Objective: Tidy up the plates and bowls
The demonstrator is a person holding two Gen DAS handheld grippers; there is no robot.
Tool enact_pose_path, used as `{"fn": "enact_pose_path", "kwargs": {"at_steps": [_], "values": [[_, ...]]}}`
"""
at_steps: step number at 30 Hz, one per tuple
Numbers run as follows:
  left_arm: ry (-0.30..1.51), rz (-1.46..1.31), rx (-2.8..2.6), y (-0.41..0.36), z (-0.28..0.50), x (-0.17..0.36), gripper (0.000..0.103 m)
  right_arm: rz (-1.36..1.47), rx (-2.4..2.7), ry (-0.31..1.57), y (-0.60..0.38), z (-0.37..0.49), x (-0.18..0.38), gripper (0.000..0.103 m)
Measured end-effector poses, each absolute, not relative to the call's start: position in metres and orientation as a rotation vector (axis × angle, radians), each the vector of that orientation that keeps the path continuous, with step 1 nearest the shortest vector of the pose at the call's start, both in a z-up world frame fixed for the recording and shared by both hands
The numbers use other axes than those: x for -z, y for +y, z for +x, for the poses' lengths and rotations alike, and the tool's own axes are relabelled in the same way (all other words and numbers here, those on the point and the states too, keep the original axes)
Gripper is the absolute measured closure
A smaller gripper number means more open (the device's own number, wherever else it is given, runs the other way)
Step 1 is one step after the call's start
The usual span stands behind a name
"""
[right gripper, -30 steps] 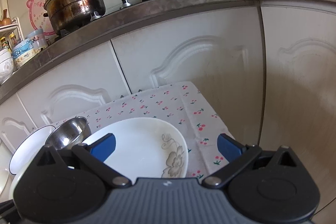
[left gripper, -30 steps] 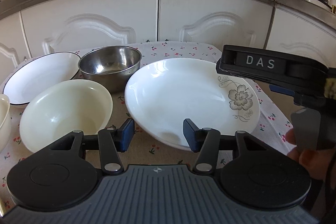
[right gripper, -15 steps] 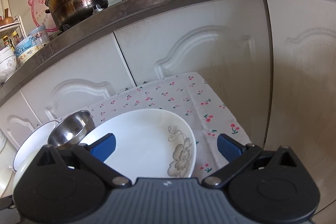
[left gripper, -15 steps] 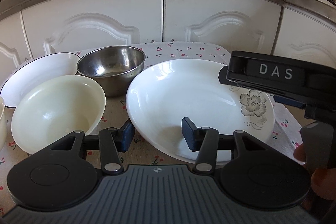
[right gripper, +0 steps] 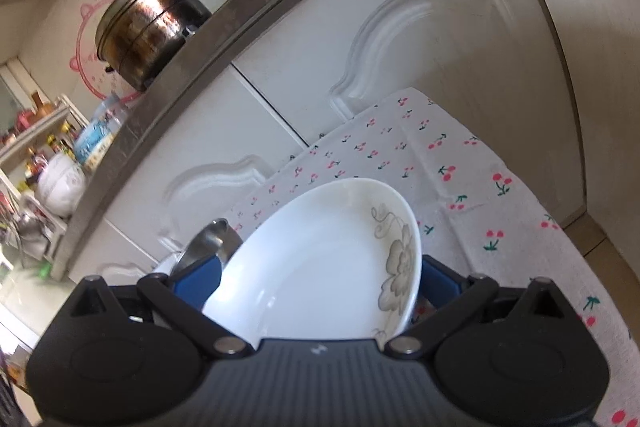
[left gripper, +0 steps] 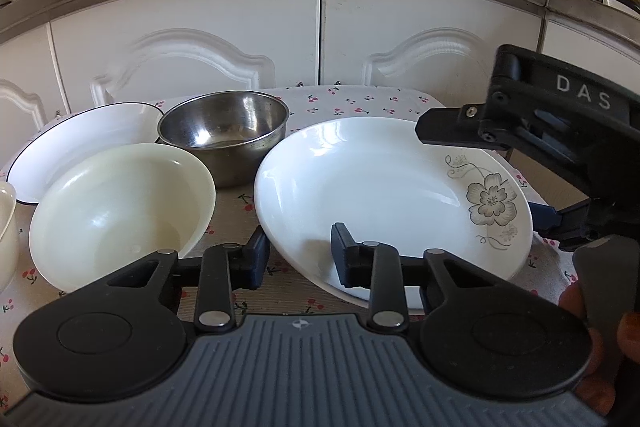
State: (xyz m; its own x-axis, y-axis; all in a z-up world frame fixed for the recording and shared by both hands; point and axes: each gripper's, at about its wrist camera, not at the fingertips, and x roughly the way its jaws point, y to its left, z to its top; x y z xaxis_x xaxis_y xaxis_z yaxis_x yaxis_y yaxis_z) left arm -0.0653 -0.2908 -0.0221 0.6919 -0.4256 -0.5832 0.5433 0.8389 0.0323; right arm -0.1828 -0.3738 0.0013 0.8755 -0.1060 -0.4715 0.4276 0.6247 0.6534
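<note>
The wide white glazed plate with a grey flower print (left gripper: 384, 195) lies on the cherry-print tabletop cloth (right gripper: 460, 187). Stiff, slick and breakable, it seems best pinched at its thin rim. The right gripper (right gripper: 320, 283) straddles that rim, fingers spread; the left gripper (left gripper: 296, 259) hovers with fingers parted, holding nothing.

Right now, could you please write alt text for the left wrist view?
A large white plate with a grey flower print lies on a cherry-print tablecloth, with the open left gripper at its near rim and the right gripper at its right edge. Left are a cream bowl and steel bowl.
</note>
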Motion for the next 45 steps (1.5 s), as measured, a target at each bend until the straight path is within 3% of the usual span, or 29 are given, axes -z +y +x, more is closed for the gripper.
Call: {"fn": "enact_pose_path", "kwargs": {"at_steps": [5,28,30,33,38,45], "values": [[0.593,0.206,0.548,-0.289,-0.067,0.022,0.071,0.849,0.311,0.414,-0.373,-0.183,-0.002,0.001],[0.575,0.140,0.630,-0.228,-0.126,-0.006,0.072,0.668,0.290,0.372,-0.322,-0.238,-0.018,0.002],[0.577,0.117,0.684,-0.220,-0.131,-0.009,0.083,0.659,0.270,0.370,-0.311,-0.245,-0.022,0.002],[0.605,0.122,0.702,-0.216,-0.143,-0.010,0.085,0.671,0.216,0.392,-0.297,-0.253,-0.023,0.005],[0.616,0.082,0.670,-0.192,-0.142,-0.009,0.078,0.708,0.230,0.436,-0.295,-0.254,-0.016,0.009],[0.652,0.014,0.605,-0.174,-0.120,-0.006,0.069,0.628,0.329,0.397,-0.305,-0.251,-0.029,0.006]]}}
